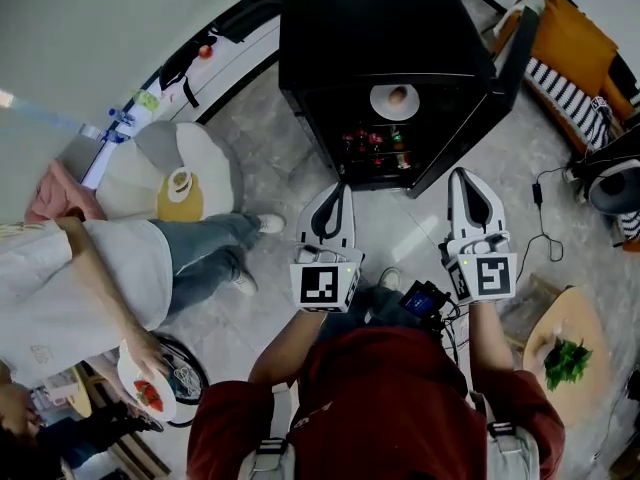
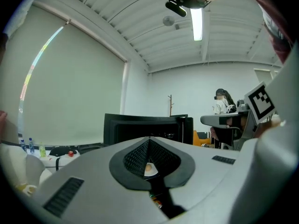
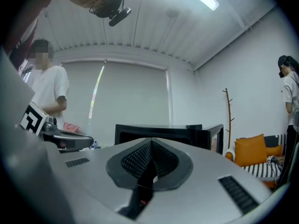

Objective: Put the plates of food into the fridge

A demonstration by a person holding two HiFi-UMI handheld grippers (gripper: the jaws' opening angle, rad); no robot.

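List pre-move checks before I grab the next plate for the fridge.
1. Fridge door open: ok, swung out to the right.
2. Plate already on the upper shelf: ok, one in place.
3. Left gripper empty: ok, jaws together with nothing between them.
4. Right gripper empty: ok, but the jaws are together and must open before a pick.
5. Next plate located: ok, plate of greens on the round wooden table to the person's right.
6. Room left on the shelves for it: cannot tell, the fridge interior is too dark.
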